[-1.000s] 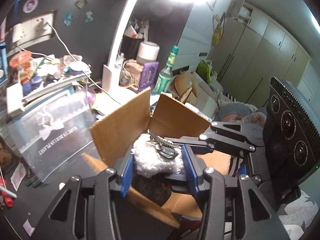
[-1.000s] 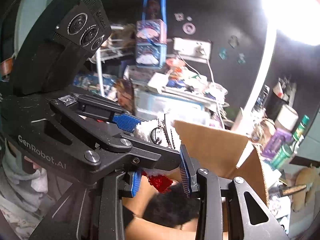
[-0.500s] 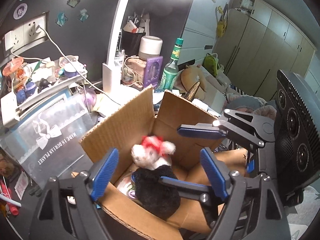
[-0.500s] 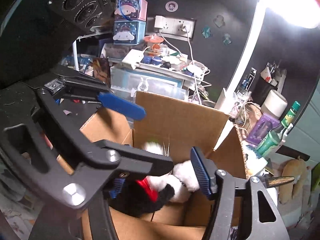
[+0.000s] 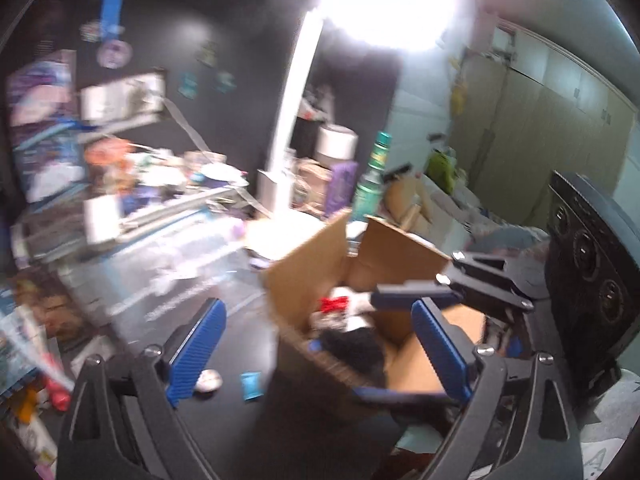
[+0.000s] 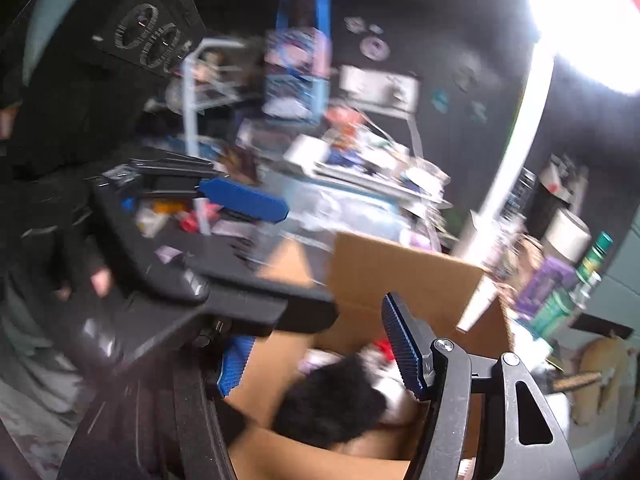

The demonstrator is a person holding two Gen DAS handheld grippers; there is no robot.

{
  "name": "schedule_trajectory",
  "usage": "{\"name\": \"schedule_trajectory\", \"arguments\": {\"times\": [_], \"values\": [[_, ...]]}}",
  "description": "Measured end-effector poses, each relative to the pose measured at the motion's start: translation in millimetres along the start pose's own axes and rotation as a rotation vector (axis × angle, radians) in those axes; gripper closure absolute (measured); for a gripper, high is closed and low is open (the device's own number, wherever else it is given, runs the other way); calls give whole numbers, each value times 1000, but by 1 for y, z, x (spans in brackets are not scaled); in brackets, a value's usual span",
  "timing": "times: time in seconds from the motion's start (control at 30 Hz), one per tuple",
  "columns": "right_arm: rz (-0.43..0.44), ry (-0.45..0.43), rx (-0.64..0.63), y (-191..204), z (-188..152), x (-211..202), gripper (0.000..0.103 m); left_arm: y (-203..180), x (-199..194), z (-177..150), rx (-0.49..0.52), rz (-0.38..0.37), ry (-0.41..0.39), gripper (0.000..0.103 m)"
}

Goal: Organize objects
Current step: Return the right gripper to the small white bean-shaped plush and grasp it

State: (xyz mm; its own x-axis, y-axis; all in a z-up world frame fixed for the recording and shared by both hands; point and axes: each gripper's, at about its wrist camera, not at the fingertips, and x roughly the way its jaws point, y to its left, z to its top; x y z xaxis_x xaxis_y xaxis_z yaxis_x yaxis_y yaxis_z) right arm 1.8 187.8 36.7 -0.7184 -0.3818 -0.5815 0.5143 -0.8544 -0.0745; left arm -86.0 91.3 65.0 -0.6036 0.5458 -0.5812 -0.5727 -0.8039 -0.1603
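Note:
An open cardboard box stands on the dark desk. Inside lies a plush toy, black and white with a red bow, also seen in the right wrist view. My left gripper is pulled back toward the box's near-left corner. Its jaws are opening wide, the left pad over the desk, and they touch nothing. My right gripper hangs open over the box above the plush, pads clear of it. One finger of it shows in the left wrist view. Both views are blurred.
A clear plastic bin and piled clutter fill the desk's left side. A white lamp post, a purple box and a green bottle stand behind the cardboard box. A small blue packet lies on the desk in front.
Both grippers had the plush pinched above the box; they opened and it dropped in. Since then the left gripper has drawn back to the left and opened wider.

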Motion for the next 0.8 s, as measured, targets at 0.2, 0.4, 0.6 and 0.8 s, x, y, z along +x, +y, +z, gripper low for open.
{"name": "schedule_trajectory", "arguments": {"times": [0.2, 0.4, 0.6, 0.8], "values": [[210, 23, -33, 63, 10, 23, 45, 45, -47, -42, -69, 191, -43, 1], [302, 144, 25, 106, -3, 88, 45, 88, -59, -92, -169, 250, -12, 1], [89, 226, 116, 97, -28, 166, 45, 110, -60, -133, -257, 214, 8, 1], [-75, 253, 158, 76, -36, 216, 45, 117, -59, -146, -286, 199, 13, 1]]}}
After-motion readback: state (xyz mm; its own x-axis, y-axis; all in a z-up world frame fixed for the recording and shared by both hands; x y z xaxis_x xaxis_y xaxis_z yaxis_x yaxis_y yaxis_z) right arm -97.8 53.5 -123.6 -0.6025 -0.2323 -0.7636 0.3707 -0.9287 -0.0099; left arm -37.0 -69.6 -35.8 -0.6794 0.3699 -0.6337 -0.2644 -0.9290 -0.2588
